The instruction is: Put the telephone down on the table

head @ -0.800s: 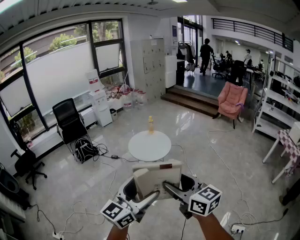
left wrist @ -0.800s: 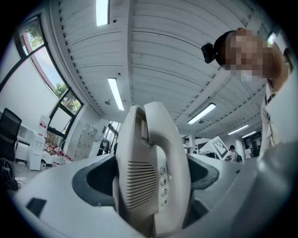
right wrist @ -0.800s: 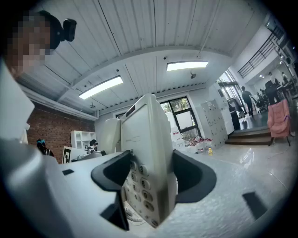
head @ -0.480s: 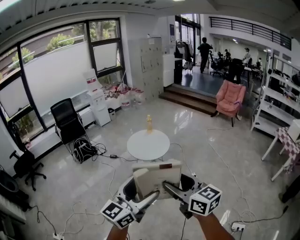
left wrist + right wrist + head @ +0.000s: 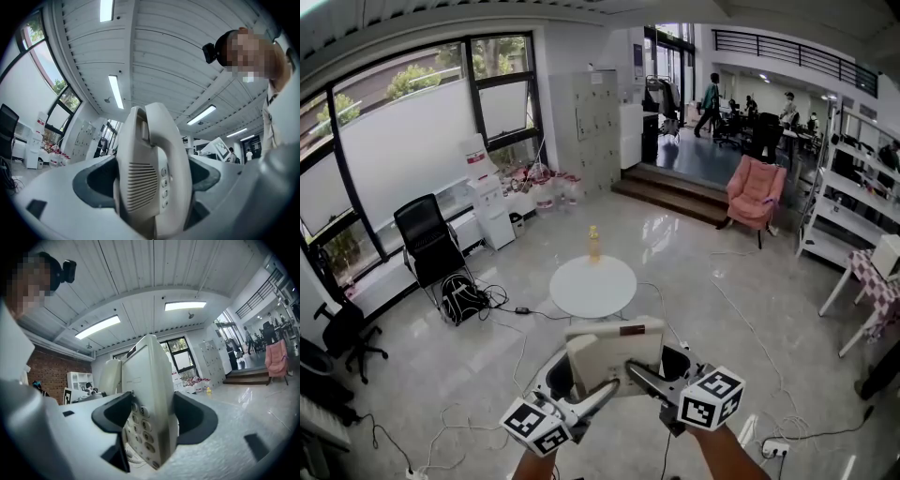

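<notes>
Fingers of the left gripper are seen clamped on the telephone, handset side. Right gripper view: the right gripper is clamped on its keypad side. Head view: the telephone is held in the air, well apart from the round table, on its near side.

Telephone between left gripper and right gripper; table (bottle on it) lies beyond.
</notes>
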The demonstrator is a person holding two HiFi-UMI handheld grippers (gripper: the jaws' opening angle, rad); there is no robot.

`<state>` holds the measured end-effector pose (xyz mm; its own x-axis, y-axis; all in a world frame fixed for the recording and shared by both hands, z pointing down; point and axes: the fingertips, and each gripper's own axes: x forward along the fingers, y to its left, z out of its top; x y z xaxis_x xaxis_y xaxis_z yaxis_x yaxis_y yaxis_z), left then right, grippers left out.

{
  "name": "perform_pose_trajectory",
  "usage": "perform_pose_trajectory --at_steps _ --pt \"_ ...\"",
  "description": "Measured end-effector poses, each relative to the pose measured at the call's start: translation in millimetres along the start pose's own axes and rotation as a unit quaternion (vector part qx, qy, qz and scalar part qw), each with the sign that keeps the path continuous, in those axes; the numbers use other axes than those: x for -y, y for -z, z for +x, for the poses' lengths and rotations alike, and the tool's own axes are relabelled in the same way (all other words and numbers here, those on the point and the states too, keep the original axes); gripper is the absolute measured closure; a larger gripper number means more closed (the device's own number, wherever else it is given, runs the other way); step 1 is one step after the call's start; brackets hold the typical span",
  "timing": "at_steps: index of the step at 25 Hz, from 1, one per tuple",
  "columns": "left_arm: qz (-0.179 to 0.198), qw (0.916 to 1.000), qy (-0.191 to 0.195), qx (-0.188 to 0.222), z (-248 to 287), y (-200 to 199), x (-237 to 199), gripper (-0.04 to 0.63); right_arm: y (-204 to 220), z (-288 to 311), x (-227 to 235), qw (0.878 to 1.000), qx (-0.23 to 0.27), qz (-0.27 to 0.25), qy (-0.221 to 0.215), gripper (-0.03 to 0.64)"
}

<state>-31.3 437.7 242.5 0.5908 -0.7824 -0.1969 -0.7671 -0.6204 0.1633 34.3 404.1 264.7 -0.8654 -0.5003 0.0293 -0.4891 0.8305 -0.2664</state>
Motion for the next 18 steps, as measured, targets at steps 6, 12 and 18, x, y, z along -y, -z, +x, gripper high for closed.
perform_pose_trajectory --at_steps 6,12,18 --pt "-0.009 0.9999 0.008 -0.002 -5.2 0.7 -18.9 0.179 4.0 17.7 -2.0 1.0 -0.005 0.0 0.009 0.354" --pt "-0.016 0.9997 0.017 -0.001 -7.8 3.6 -43.2 0.179 9.2 39.8 0.5 1.0 -0.01 -0.003 0.02 0.354" --pt "-0.022 0.9996 0.018 0.006 -11.3 0.0 -64.3 0.179 8.1 60.8 0.2 1.0 -0.009 -0.005 0.023 0.353"
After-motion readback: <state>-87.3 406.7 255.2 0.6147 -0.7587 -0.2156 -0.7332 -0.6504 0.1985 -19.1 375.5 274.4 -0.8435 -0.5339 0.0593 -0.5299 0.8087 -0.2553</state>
